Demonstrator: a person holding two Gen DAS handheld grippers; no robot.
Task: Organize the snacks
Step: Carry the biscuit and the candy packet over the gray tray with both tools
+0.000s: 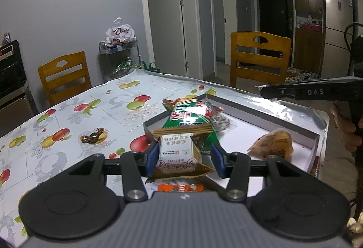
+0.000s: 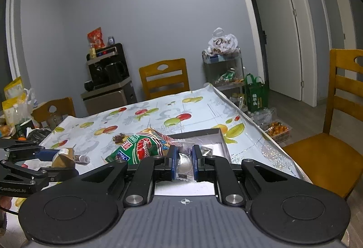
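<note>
While my left hand-held gripper (image 1: 185, 157) clamps a cake packet (image 1: 179, 152) lengthwise, the box (image 1: 292, 127) lies just ahead; right hand-held gripper (image 2: 184, 158) pinches a clear sachet (image 2: 185, 161).

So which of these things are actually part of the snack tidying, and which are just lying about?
Part of the job:
- brown-and-white packet in the left hand-held gripper
- clear packet in the right hand-held gripper
- green bag
- shallow box
- tan packet inside it

Just lying about:
- wooden chair
- Dove bag
- green tote
</note>
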